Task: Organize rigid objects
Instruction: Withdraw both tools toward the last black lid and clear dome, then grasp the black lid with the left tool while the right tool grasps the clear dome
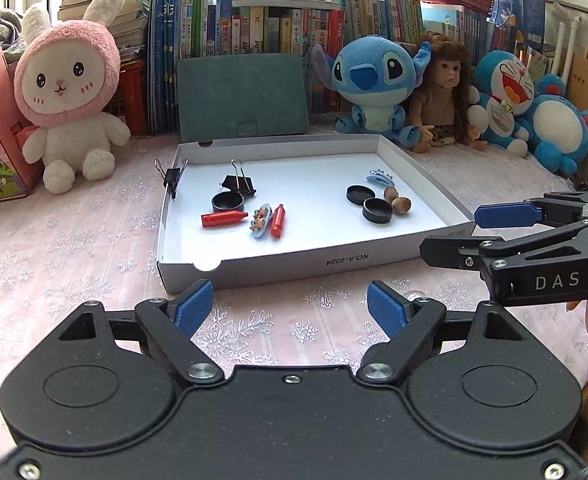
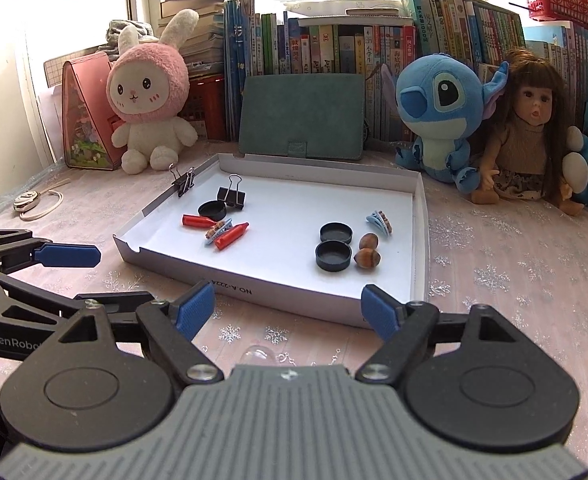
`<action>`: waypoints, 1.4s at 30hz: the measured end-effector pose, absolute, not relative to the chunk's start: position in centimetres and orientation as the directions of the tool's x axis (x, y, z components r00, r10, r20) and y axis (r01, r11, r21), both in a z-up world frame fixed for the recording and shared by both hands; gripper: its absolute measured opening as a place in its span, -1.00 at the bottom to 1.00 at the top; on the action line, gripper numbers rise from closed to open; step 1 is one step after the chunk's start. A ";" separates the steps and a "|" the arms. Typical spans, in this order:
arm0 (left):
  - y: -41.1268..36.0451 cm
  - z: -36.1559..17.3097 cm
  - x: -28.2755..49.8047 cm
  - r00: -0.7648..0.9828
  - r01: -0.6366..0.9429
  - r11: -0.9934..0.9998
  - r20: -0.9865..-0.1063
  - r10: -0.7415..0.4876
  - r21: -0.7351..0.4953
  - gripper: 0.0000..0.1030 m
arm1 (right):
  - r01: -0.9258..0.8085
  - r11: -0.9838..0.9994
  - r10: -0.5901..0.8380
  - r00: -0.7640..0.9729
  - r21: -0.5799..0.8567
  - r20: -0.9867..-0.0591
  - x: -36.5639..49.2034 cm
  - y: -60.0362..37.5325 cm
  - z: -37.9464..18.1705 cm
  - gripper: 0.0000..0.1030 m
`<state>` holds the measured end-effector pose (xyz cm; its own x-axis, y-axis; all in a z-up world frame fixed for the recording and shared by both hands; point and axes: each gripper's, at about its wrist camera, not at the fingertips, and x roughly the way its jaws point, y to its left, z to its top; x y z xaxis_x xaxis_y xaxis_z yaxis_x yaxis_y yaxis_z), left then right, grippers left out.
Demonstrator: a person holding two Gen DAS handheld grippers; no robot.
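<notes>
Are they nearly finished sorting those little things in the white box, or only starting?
Only starting, it seems. Inside the white box things still lie mixed: red crayons beside a black cap and binder clip, acorns by two more caps. One clip sits on the rim. Nothing is in hand: the left gripper and right gripper hover open before the box.

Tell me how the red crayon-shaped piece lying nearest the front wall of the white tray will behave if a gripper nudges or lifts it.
The red crayon-shaped piece looks cylindrical with a tapered tip, so a sideways nudge would probably roll it, likely in a curve. It looks rigid and small, so probably light. Its glossy surface may slip between the pads, and it touches the blue hair clip, which would likely shift too.
</notes>
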<state>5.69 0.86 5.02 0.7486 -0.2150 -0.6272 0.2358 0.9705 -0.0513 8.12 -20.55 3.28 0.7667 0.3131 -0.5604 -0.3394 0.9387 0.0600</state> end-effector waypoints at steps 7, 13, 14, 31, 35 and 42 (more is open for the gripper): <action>0.0 3.5 3.8 0.686 0.291 0.953 -0.676 -0.268 -0.083 0.62 | -0.321 0.946 0.285 0.745 0.050 -0.603 8.0 -21.5 2.7 0.71; -1.9 2.0 2.5 0.645 0.358 0.929 -0.696 -0.315 -0.089 0.48 | -0.323 0.946 0.272 0.729 0.035 -0.628 7.6 -21.7 2.3 0.71; -2.3 1.8 2.4 0.640 0.370 0.925 -0.696 -0.325 -0.092 0.43 | -0.323 0.946 0.270 0.729 0.031 -0.629 7.6 -21.6 2.2 0.71; -2.2 1.0 2.8 0.692 0.354 0.935 -0.668 -0.274 -0.017 -0.43 | -0.354 0.935 0.281 0.688 0.028 -0.669 7.1 -20.7 -0.1 0.71; -0.7 1.4 3.7 0.710 0.306 0.952 -0.664 -0.237 -0.013 -0.43 | -0.377 0.926 0.289 0.682 0.015 -0.672 6.9 -20.1 -0.5 0.65; 1.4 2.1 4.8 0.731 0.259 0.966 -0.650 -0.209 -0.018 -0.43 | -0.399 0.917 0.289 0.685 -0.012 -0.668 6.9 -18.9 -1.3 0.53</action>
<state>4.77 1.35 2.12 0.7307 -0.2086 -0.6500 0.2594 0.9656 -0.0184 6.89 -18.89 -1.25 0.6852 0.2893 -0.6684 -0.3988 0.9170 -0.0119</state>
